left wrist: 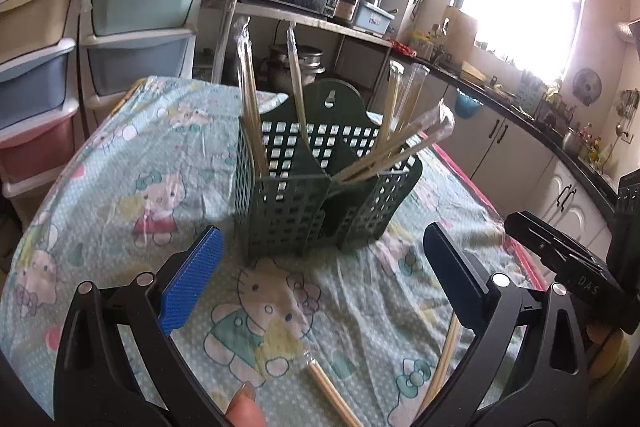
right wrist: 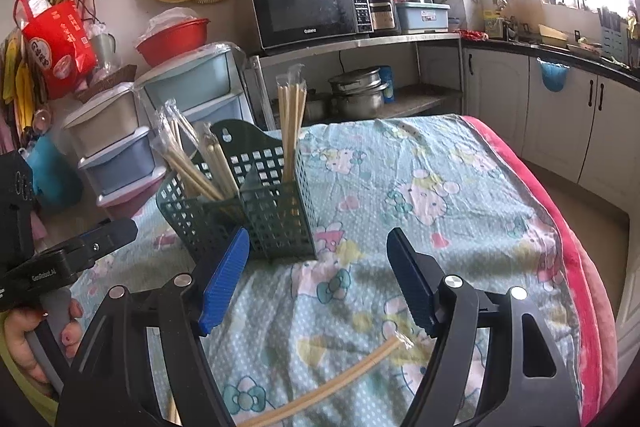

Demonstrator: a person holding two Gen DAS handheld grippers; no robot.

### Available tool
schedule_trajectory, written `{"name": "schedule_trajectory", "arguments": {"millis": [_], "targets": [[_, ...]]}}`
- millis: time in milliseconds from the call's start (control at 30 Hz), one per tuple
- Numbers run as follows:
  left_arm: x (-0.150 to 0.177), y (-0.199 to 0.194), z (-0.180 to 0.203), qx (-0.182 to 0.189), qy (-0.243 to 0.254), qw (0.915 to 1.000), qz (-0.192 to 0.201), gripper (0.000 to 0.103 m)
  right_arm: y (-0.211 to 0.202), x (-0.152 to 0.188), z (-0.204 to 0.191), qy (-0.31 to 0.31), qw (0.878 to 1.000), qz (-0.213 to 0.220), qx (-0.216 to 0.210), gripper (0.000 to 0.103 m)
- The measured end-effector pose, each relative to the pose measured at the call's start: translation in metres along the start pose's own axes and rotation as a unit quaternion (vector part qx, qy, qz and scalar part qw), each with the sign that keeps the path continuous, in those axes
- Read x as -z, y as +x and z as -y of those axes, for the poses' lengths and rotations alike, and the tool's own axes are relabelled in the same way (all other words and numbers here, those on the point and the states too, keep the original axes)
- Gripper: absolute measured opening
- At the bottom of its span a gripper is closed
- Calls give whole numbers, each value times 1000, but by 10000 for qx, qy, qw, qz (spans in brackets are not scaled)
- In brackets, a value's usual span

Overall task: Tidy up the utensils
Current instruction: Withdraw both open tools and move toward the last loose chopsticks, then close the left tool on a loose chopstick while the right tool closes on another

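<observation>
A dark green mesh utensil basket (left wrist: 288, 215) (right wrist: 276, 223) stands on the cartoon-print tablecloth (left wrist: 132, 163), holding several plastic-wrapped wooden chopsticks (left wrist: 250, 99) (right wrist: 290, 119) upright and leaning. Two more wrapped chopstick pairs lie loose on the cloth near me: one (left wrist: 332, 391) (right wrist: 344, 375) under my grippers, another (left wrist: 446, 367) at the right jaw. My left gripper (left wrist: 322, 231) hangs open just short of the basket, nothing between its blue pads (left wrist: 192, 283). My right gripper (right wrist: 319, 239) is open too, empty, right of the basket. Each gripper shows in the other's view (left wrist: 568, 267) (right wrist: 72, 255).
Stacked pastel plastic drawers (left wrist: 140, 31) (right wrist: 116, 147) stand behind the table at the left. A microwave (right wrist: 312, 11) sits on a metal shelf with pots beneath. Kitchen cabinets (right wrist: 560, 119) run along the right. The table's pink edge (right wrist: 576, 251) is at the right. A hand (right wrist: 24, 339) holds the left gripper.
</observation>
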State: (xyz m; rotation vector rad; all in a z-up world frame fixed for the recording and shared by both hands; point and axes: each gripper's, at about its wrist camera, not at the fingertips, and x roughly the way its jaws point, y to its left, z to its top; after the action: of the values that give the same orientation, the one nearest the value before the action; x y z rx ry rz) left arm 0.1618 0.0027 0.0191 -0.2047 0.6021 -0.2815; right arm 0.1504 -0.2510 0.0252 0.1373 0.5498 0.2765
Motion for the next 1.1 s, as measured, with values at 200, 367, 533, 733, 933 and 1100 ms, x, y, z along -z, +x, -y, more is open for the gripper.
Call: {"name": "schedule_trajectory", "arguments": {"millis": [200, 367, 533, 733, 933, 1100], "targets": [[11, 0, -2, -22, -20, 9999, -169, 92, -4, 11, 7, 60, 9998, -163, 20, 69], [23, 0, 1, -17, 2, 9994, -341, 92, -6, 20, 9, 82, 9996, -285, 14, 69], [34, 5, 3, 42, 0, 9984, -571, 92, -5, 26, 13, 94, 9991, -421, 12, 69], [56, 15, 8, 183, 65, 9951, -974, 92, -1, 35, 22, 202, 9977, -650, 79, 69], [79, 27, 6, 345, -160, 9892, -1413, 84, 4, 45, 31, 285, 9960, -846, 100, 69], [88, 36, 5, 432, -326, 9842, -1683, 60, 9, 52, 35, 293, 9942, -1030, 23, 69]]}}
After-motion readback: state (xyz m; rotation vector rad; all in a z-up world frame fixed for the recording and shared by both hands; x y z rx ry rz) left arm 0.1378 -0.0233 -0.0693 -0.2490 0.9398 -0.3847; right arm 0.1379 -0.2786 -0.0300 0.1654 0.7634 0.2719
